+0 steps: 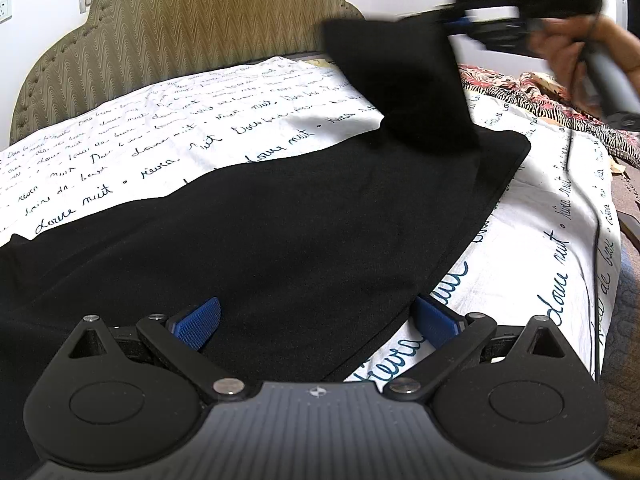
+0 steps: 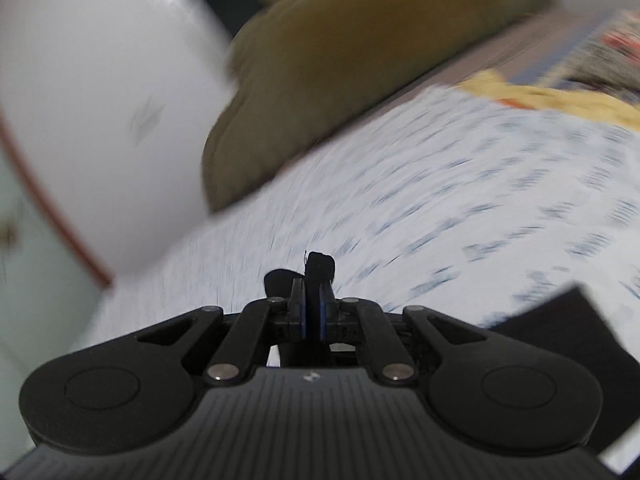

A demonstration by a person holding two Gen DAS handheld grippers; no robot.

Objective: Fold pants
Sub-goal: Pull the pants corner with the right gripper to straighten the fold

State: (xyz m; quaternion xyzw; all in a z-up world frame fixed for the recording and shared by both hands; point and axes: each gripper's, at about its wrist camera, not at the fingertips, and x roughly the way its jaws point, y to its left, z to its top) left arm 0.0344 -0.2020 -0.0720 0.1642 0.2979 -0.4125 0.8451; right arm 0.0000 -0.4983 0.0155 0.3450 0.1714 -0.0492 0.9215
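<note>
Black pants point(image 1: 280, 220) lie across the printed sheet point(image 1: 160, 120) at frame centre; right gripper point(image 2: 313, 300) clamps their raised corner, upper right, while left gripper point(image 1: 316, 320) gapes over the near edge

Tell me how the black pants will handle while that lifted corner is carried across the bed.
Probably floppy: the black pants hang in a loose drape below the right gripper, shut on a corner. Likely light, since a small pinch lifts them. The rest may drag along the printed sheet.

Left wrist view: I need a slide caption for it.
Right gripper lifts a corner of black pants off the bed; left gripper open.
</note>
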